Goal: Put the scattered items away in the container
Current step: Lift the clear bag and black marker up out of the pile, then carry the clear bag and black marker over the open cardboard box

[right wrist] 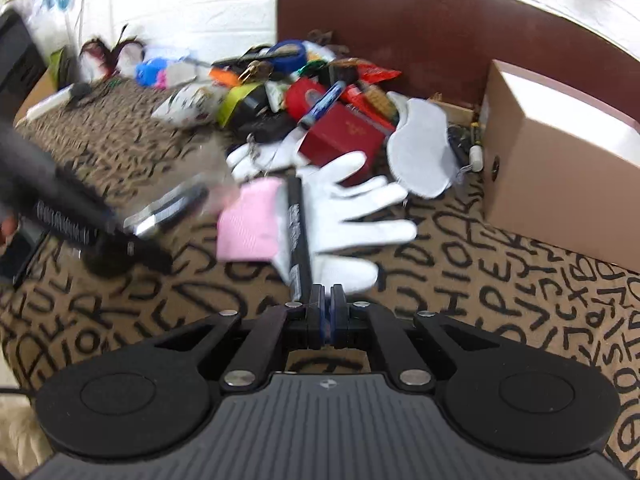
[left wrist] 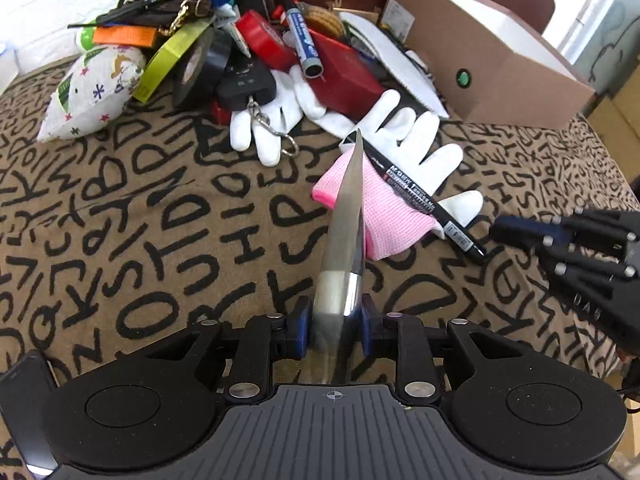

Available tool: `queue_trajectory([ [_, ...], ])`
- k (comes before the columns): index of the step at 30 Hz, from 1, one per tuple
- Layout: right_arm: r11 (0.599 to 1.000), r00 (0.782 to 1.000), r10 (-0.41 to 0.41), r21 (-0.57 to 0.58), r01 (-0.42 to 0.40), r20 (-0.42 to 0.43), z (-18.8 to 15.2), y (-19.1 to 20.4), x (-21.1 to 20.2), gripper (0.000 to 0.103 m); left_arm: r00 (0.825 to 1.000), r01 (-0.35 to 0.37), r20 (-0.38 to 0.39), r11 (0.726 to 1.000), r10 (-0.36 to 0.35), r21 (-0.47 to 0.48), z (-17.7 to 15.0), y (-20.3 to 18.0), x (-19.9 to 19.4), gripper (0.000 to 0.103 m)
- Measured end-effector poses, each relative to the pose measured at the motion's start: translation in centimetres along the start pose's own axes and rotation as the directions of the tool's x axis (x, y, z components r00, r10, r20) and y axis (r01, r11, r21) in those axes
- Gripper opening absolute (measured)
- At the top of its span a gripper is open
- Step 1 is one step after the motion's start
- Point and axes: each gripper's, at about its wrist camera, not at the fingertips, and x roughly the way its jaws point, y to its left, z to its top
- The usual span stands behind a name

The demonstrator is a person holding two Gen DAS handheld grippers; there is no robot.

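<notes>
My left gripper (left wrist: 334, 322) is shut on a shiny metal knife-like tool (left wrist: 346, 216) that points forward over a pink cloth (left wrist: 384, 204). A black marker (left wrist: 424, 196) lies across the cloth and a white glove (left wrist: 416, 136). My right gripper (right wrist: 327, 300) is shut and empty, just short of the marker's near end (right wrist: 298, 232); it also shows at the right of the left wrist view (left wrist: 504, 229). The brown cardboard box (left wrist: 492, 60) stands at the back right. The left gripper and its tool show blurred in the right wrist view (right wrist: 160, 212).
A pile of scattered items (left wrist: 248, 40) lies at the back: tape rolls, a red box, a blue marker, a white insole, a small pillow, a key fob. A brown headboard (right wrist: 420, 20) stands behind. The cloth with black letters (left wrist: 160, 220) covers the surface.
</notes>
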Motion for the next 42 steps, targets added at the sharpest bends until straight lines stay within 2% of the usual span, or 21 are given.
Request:
queue_trajectory([
  [5, 1.0, 1.0, 0.027, -0.006, -0.027, 0.003, 1.1, 0.7, 1.9, 0.006, 1.0, -0.002, 0.018, 1.0, 0.002, -0.014, -0.3, 0.1, 0.1, 0.034],
  [6, 1.0, 1.0, 0.03, -0.005, -0.03, -0.003, 1.2, 0.9, 2.3, 0.006, 1.0, 0.001, 0.023, 1.0, -0.001, -0.016, -0.4, 0.2, 0.1, 0.044],
  [11, 0.999, 0.999, 0.041, 0.003, -0.041, -0.022, 1.6, 1.0, 3.6, 0.008, 1.0, 0.01, 0.022, 1.0, -0.01, -0.016, 0.6, 0.2, 0.7, 0.043],
  [15, 0.999, 0.999, 0.042, -0.011, -0.042, -0.035, 1.8, 1.2, 4.3, 0.017, 0.999, 0.022, 0.028, 0.999, -0.021, -0.025, 1.3, 0.4, 1.0, 0.043],
  [19, 0.999, 0.998, 0.036, -0.022, -0.038, -0.06, 1.7, 1.5, 5.5, 0.019, 0.999, 0.013, 0.033, 1.0, -0.014, 0.008, 1.6, 0.3, 1.3, 0.034],
  [21, 0.999, 0.998, 0.032, -0.035, -0.034, -0.061, 1.7, 1.7, 5.7, 0.019, 0.999, 0.01, 0.034, 1.0, -0.011, 0.021, 1.6, 0.2, 1.4, 0.034],
  [23, 0.999, 0.998, 0.029, -0.044, -0.032, -0.062, 1.8, 1.7, 5.9, 0.019, 0.999, 0.006, 0.04, 0.999, -0.007, 0.035, 1.7, 0.2, 1.5, 0.041],
  [25, 0.998, 0.998, 0.03, -0.047, -0.033, -0.061, 1.8, 1.7, 6.1, 0.019, 0.999, 0.0, 0.042, 0.999, -0.002, 0.045, 1.7, 0.0, 1.6, 0.041],
  [27, 0.998, 0.998, 0.034, -0.043, -0.036, -0.06, 1.9, 1.6, 6.1, 0.017, 0.999, -0.017, 0.042, 0.998, 0.014, 0.059, 1.7, -0.2, 1.6, 0.025],
  [29, 0.999, 0.997, 0.044, -0.009, -0.044, -0.057, 2.1, 1.3, 5.8, 0.016, 0.999, -0.027, 0.044, 0.998, 0.024, 0.055, 1.7, -0.2, 1.5, 0.021],
  [34, 0.995, 0.997, 0.072, 0.067, -0.072, -0.003, 2.2, 0.3, 3.8, 0.016, 0.999, -0.01, 0.043, 1.0, 0.009, 0.017, 1.7, -0.1, 0.4, 0.019],
  [38, 0.993, 0.996, 0.069, 0.089, -0.073, 0.051, 2.7, -0.6, 2.0, 0.016, 0.996, -0.008, 0.085, 0.999, 0.005, 0.033, 2.2, -0.9, -1.4, 0.019],
  [42, 0.991, 0.992, 0.066, 0.112, -0.078, 0.11, 3.4, -1.8, 0.2, 0.016, 0.992, 0.036, 0.119, 0.999, -0.041, 0.04, 4.0, -2.1, -2.8, 0.019],
])
